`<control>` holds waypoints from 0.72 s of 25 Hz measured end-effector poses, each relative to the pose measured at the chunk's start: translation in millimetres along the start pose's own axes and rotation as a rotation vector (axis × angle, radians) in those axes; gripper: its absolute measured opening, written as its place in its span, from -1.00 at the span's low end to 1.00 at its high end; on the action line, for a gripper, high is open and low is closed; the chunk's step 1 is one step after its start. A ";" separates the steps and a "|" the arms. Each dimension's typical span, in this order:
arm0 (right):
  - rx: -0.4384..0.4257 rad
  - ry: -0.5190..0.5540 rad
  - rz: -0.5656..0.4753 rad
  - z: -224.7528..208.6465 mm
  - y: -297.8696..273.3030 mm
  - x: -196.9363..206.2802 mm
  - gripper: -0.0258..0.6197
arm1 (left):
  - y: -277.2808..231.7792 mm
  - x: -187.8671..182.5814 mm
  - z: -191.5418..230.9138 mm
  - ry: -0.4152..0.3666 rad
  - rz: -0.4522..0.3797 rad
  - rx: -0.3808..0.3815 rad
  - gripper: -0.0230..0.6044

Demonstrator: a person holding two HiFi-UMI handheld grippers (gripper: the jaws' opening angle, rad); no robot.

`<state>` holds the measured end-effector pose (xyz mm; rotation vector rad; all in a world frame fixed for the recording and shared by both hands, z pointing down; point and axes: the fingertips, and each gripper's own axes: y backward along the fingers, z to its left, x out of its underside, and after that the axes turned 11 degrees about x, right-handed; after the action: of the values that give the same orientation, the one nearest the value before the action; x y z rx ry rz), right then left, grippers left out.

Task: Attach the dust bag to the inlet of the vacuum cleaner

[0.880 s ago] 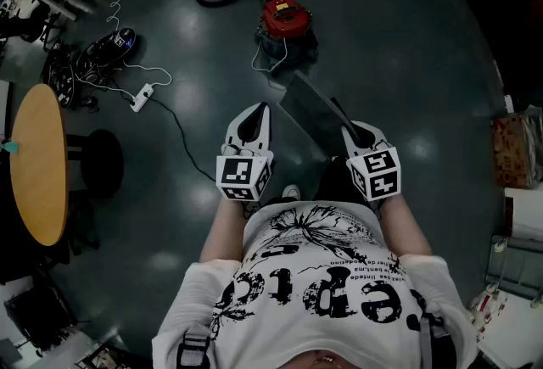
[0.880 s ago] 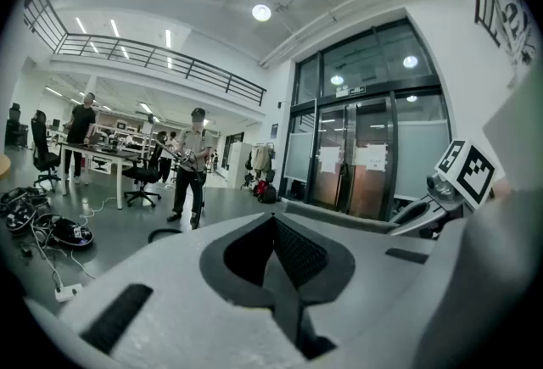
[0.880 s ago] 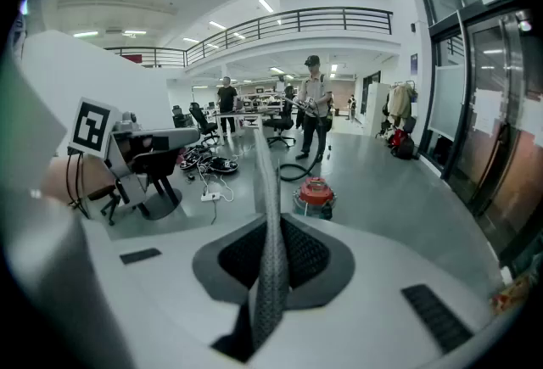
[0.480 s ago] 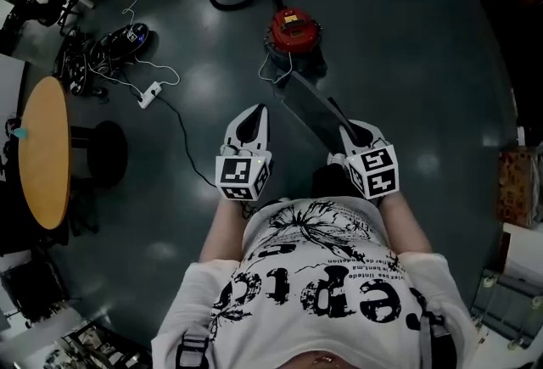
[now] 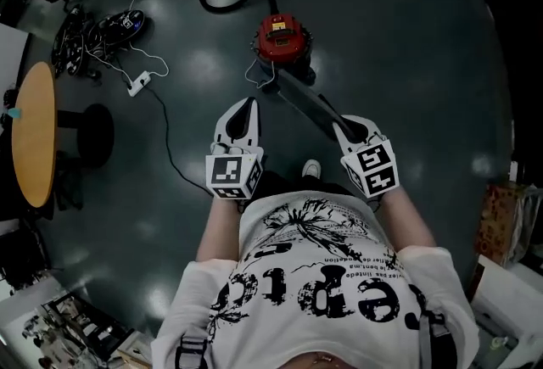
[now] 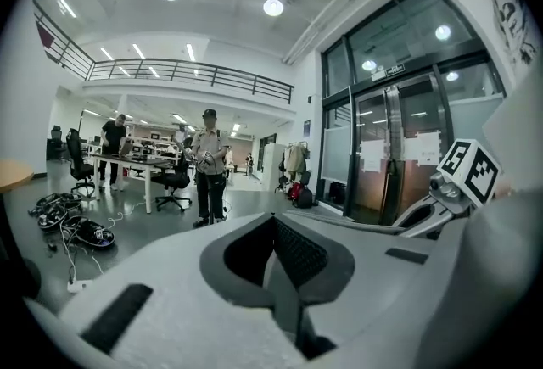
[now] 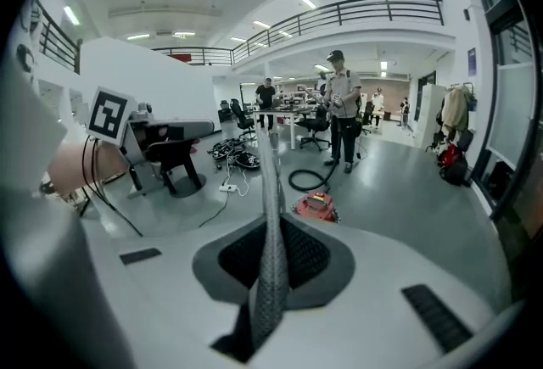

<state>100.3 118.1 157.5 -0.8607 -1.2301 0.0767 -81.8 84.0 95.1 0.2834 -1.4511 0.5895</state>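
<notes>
Vacuum cleaner [image 5: 282,33] nearer; right fingers [image 7: 382,274] grasp dust bag [image 5: 307,103], left fingers [image 6: 187,308] clenched empty

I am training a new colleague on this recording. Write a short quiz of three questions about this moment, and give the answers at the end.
1. True or false: the left gripper holds the dust bag.
2. Fill in the missing words: the right gripper is shut on the ____.
3. Where is the red vacuum cleaner?
A. On the floor, ahead of both grippers
B. Hanging from the left gripper
C. Between the jaws of the right gripper

Key: 1 false, because the left gripper is shut and empty; 2 dust bag; 3 A.
</notes>
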 end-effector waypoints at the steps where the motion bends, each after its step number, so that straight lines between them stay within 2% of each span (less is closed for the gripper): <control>1: -0.006 0.003 0.009 -10.1 -4.5 2.3 -0.85 | -7.7 3.4 -2.9 0.012 0.010 -0.004 -0.91; 5: -0.027 0.006 0.044 -34.8 -21.3 16.9 -0.85 | -24.3 28.0 -5.8 0.042 0.079 -0.020 -0.91; 12: -0.067 0.018 0.098 -43.2 -78.5 41.8 -0.85 | -59.1 74.6 30.1 0.077 0.148 -0.027 -0.91; 18: -0.095 0.071 0.072 -44.3 -150.1 67.3 -0.85 | -121.4 123.9 74.1 0.013 0.166 0.007 -0.91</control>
<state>104.9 23.5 299.0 -0.9821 -1.1438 0.0456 -77.9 -29.9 245.4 0.1652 -1.4693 0.7300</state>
